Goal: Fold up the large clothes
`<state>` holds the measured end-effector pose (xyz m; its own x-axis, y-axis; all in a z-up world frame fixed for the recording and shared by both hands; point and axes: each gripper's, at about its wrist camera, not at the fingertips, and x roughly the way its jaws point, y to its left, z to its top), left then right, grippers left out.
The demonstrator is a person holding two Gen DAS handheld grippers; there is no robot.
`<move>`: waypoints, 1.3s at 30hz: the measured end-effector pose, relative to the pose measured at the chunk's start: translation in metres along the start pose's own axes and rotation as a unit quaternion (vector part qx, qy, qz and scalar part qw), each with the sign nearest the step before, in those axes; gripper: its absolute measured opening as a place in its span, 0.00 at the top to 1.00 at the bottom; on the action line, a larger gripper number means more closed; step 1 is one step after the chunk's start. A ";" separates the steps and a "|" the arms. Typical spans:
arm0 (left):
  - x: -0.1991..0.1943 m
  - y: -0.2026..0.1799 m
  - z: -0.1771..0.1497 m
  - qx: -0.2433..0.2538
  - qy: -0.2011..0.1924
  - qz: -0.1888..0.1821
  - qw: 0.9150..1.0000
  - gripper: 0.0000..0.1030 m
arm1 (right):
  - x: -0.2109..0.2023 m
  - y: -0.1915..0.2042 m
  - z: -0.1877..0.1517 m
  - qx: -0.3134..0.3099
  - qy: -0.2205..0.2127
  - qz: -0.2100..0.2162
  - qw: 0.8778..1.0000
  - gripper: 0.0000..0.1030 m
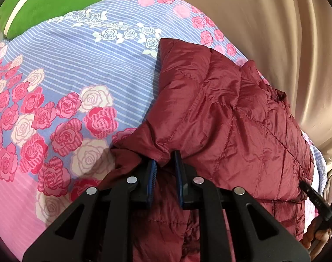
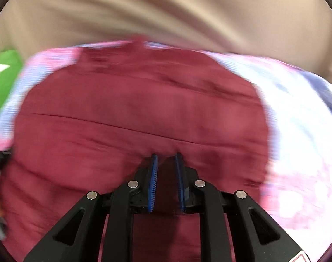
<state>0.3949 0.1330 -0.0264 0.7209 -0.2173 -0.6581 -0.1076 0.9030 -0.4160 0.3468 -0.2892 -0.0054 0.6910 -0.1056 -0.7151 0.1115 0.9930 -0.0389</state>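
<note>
1. Item: maroon quilted jacket (image 1: 227, 118), puffy, shiny shell, stitched in diamond panels. It lies on a bed covered by a floral sheet (image 1: 78, 69) with blue stripes and pink and white roses. Beige curtain (image 1: 275, 32) hangs behind; a green cushion (image 1: 45, 0) sits at the far corner.
2. Left tool (image 1: 166, 159): blue-padded fingers partly drawn together, pinching a fold of the jacket's edge between them.
3. Right tool (image 2: 166, 156): fingers likewise narrowed, with maroon fabric bunched between the tips; it appears to pinch the jacket, though the right wrist view is blurred by motion.
4. Progress, as judged: the jacket (image 2: 133, 109) is already partly doubled over, one layer lying on another with its upper corner crisp in the left wrist view. Both tools grip the near edge, so a fold seems under way.
5. Remaining, as judged: carrying the held edge across, laying it down, and smoothing the bundle.
6. Markings: no brand, label or legible writing on jacket or sheet; a red-outlined sticker at the right view's lower corner is unreadable.
</note>
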 end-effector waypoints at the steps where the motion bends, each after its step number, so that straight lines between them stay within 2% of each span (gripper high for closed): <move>1: 0.000 0.000 0.000 -0.001 0.000 -0.001 1.000 0.86 | 0.002 -0.014 -0.001 0.008 0.004 -0.016 1.000 0.86; 2: -0.001 0.001 -0.001 -0.002 0.000 -0.002 1.000 0.86 | 0.002 -0.030 -0.003 0.027 0.010 -0.024 0.999 0.83; 4: -0.001 0.003 -0.001 -0.007 0.000 -0.008 1.000 0.86 | -0.007 -0.047 -0.005 0.064 0.007 0.014 0.998 0.79; 6: -0.003 0.006 -0.001 -0.012 -0.001 -0.013 1.000 0.86 | -0.018 -0.053 -0.007 0.083 -0.006 0.046 0.995 0.59; 7: -0.003 0.008 -0.001 -0.014 -0.001 -0.016 1.000 0.86 | -0.023 -0.054 -0.009 0.093 -0.014 0.063 0.994 0.43; 9: -0.004 0.012 -0.002 -0.020 -0.002 -0.022 1.000 0.86 | -0.020 -0.043 -0.010 0.093 -0.008 0.079 0.993 0.41; 12: -0.005 0.019 -0.003 -0.036 -0.003 -0.038 0.999 0.86 | 0.001 -0.029 -0.010 0.072 0.026 0.063 0.995 0.42; 14: -0.006 0.022 -0.003 -0.042 -0.003 -0.043 0.998 0.86 | 0.007 -0.024 -0.007 0.072 0.032 0.062 0.995 0.63; 15: -0.006 0.023 -0.003 -0.044 -0.004 -0.045 0.998 0.86 | 0.005 -0.023 -0.002 0.078 0.032 0.079 0.993 0.94; 16: -0.006 0.023 -0.004 -0.045 -0.004 -0.046 0.998 0.86 | 0.004 -0.024 0.003 0.084 0.028 0.086 0.992 0.96; 20: -0.008 0.023 -0.005 -0.044 -0.005 -0.043 0.998 0.86 | -0.056 -0.031 0.024 0.100 -0.089 0.128 0.983 0.97; 21: -0.008 0.023 -0.006 -0.042 -0.005 -0.042 0.998 0.85 | -0.064 -0.033 0.026 0.101 -0.106 0.131 0.980 0.97; 23: -0.007 0.021 -0.006 -0.038 -0.005 -0.036 0.999 0.84 | -0.054 -0.036 0.027 0.099 -0.093 0.113 0.984 0.97; 24: -0.007 0.020 -0.006 -0.036 -0.004 -0.034 0.999 0.84 | -0.037 -0.035 0.025 0.095 -0.065 0.098 0.989 0.97; 26: -0.006 0.018 -0.005 -0.032 -0.004 -0.030 0.999 0.84 | 0.018 -0.033 0.012 0.085 0.028 0.069 0.994 0.97; 27: -0.006 0.018 -0.005 -0.031 -0.004 -0.029 0.999 0.84 | 0.030 -0.032 0.005 0.088 0.035 0.073 0.993 0.97; 33: -0.004 0.019 0.000 -0.046 -0.005 -0.033 0.998 0.86 | -0.006 -0.032 0.017 0.099 0.012 0.057 0.993 0.91; 37: -0.010 0.032 0.008 -0.058 -0.006 -0.012 0.998 0.86 | -0.049 -0.046 0.015 0.109 -0.034 0.082 0.990 0.89; 39: -0.009 0.035 0.012 -0.063 -0.004 -0.005 0.998 0.86 | -0.059 -0.042 0.019 0.098 -0.036 0.101 0.989 0.89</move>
<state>0.3931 0.1708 -0.0276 0.7276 -0.2225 -0.6490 -0.1848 0.8474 -0.4977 0.3147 -0.3254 0.0517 0.7618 0.0830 -0.6425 0.0982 0.9655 0.2411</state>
